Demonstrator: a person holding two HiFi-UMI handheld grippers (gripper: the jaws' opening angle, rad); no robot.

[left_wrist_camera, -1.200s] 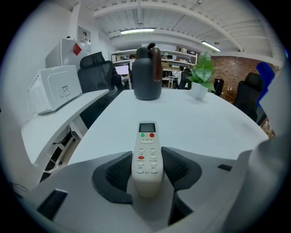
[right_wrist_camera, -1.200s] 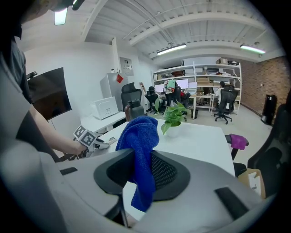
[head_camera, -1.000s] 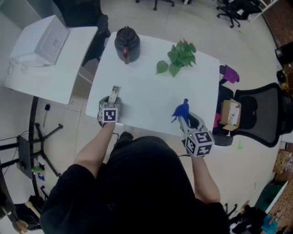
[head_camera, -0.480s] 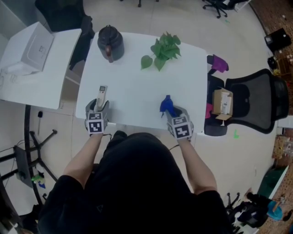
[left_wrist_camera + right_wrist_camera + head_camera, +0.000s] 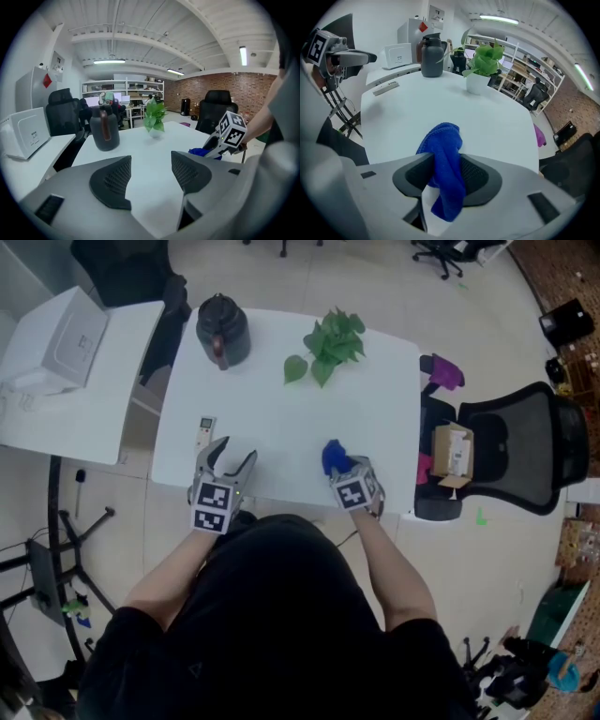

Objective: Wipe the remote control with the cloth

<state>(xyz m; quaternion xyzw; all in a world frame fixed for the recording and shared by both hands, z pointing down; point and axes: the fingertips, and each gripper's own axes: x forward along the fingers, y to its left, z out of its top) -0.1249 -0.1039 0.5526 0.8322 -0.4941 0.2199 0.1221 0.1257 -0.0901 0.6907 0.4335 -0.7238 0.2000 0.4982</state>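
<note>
One white worktop [image 5: 375,418] spreads out ahead of both claws, and a black office chair [image 5: 525,460] stands off its edge, out to the right of the right claw [image 5: 339,470]. Far beyond the left claw [image 5: 235,450], at the worktop's back edge, stands a dark jug [image 5: 220,329]. A green potted plant [image 5: 328,341] sits beside it, well beyond the right claw. The left claw is held above the surface near the front edge. Its jaws are spread wide after just opening, with nothing between them. The right claw points steeply down near the same edge, to the right of the left one and apart from it. Its jaws have just been opening, yet the blue cloth [image 5: 332,456] fills the gap, with both pads against it and a bunched end poking out past the tips. The remote control [image 5: 205,431] lies flat on the worktop just ahead and left of the left claw's tips, untouched, well to the left of the right claw and the cloth.
</note>
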